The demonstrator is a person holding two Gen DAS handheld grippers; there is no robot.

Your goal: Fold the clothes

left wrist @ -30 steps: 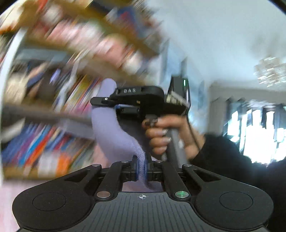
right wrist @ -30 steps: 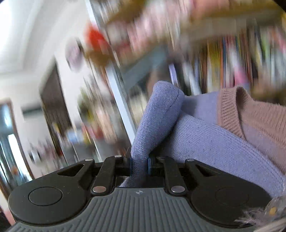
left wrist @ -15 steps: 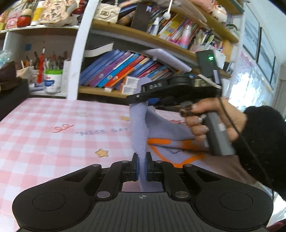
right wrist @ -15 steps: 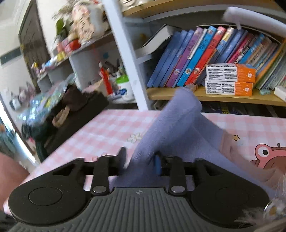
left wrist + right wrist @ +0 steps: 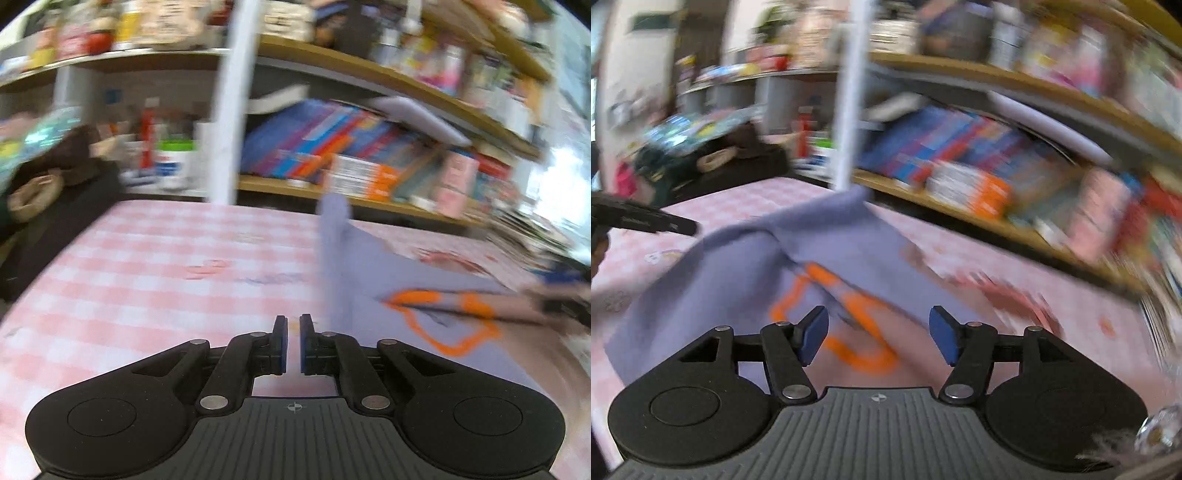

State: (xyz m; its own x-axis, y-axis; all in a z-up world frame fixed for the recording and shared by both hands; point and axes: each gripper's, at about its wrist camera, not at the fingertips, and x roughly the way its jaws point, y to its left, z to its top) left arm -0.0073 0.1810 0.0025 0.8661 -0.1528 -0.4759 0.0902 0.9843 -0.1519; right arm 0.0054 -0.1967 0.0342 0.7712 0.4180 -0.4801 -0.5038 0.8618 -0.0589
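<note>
The purple top [image 5: 746, 273] with an orange outline picture lies on the pink checked worktop [image 5: 129, 280] — one corner of it sticks up in the air. The left gripper [image 5: 293, 345] is just beside that raised part, with its blue pads almost pressed together and nothing between them. The right gripper [image 5: 878, 338] hangs over the top. Its jaws have just been opening and now stand spread wide — no cloth is pinched in them. Behind the worktop is a shelf [image 5: 369, 199] full of bright books, all blurry.
</note>
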